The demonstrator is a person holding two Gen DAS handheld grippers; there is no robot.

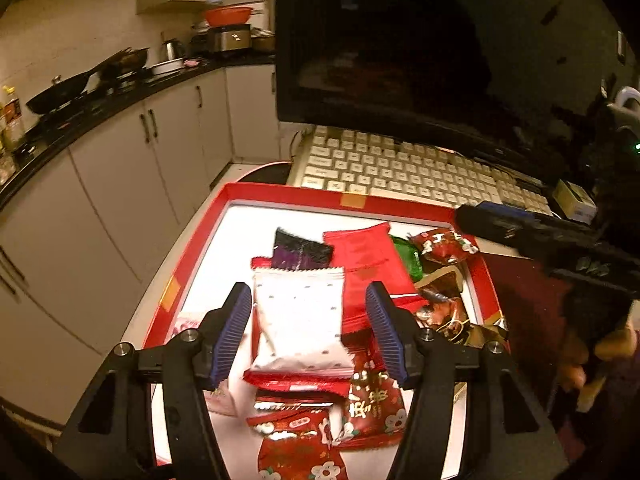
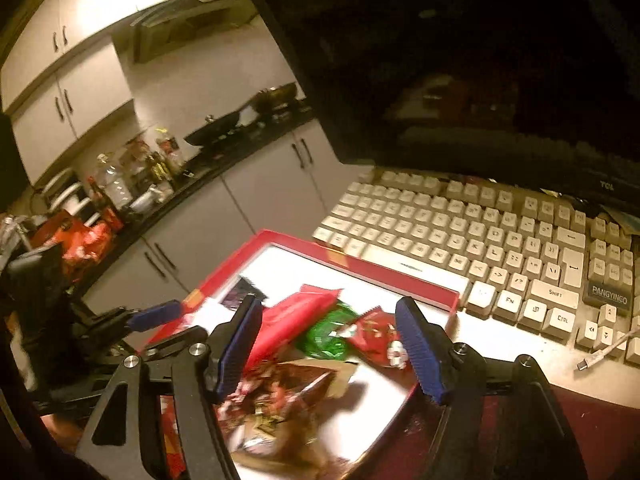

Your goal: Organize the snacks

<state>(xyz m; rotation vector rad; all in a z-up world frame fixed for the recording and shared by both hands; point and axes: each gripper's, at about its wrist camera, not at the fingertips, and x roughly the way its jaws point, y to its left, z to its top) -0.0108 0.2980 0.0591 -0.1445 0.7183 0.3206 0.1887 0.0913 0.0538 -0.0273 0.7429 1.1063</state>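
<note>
A red-rimmed tray with a white floor holds several snack packets. In the left wrist view my left gripper stands open over a white dotted packet, which lies on red packets; its left pad is close to the packet and a gap shows on the right. Beyond it lie a black-purple packet, a plain red one and a green one. My right gripper is open above the tray's right side. A blurred brown packet lies below it, untouched, with a green packet beyond.
A pale keyboard lies right behind the tray, under a dark monitor. A white cable end rests at the right. Kitchen cabinets and a black counter with pans run along the left. A dark red cloth covers the table's right.
</note>
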